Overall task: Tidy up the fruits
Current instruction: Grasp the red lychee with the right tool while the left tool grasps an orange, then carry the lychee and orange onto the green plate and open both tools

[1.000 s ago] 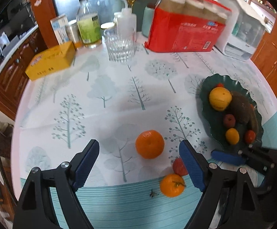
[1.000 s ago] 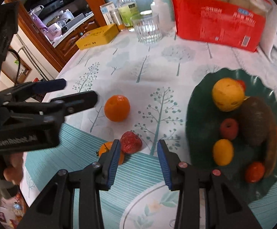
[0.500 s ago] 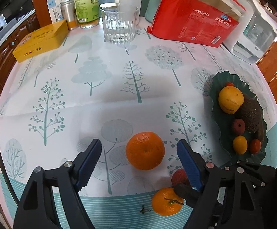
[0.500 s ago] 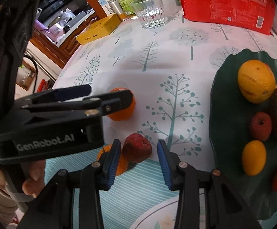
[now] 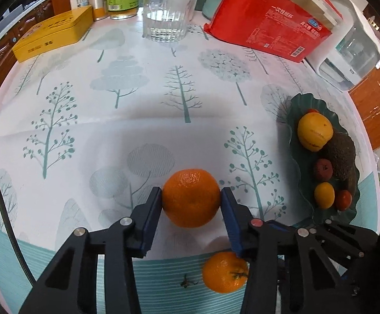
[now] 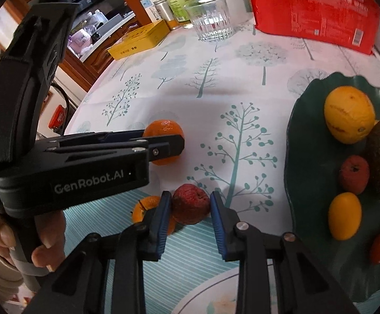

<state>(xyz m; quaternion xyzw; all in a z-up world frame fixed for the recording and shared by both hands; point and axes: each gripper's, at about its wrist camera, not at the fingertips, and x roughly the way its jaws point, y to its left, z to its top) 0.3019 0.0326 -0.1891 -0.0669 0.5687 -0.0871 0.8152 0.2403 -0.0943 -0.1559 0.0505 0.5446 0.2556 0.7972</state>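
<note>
Tree-print tablecloth [image 5: 142,120] carries loose fruit; nearest, the right gripper [image 6: 191,206] has pinched the red fruit [image 6: 190,204], and the left gripper [image 5: 191,198], jaws just closing, now clamps the large orange [image 5: 191,197], both ready for the green plate [image 5: 298,183] beyond

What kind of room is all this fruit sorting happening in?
Most likely a home kitchen or dining area: a table under a tree-print tablecloth, wooden cabinets around it, and a drinking glass and a green fruit plate on it.
</note>
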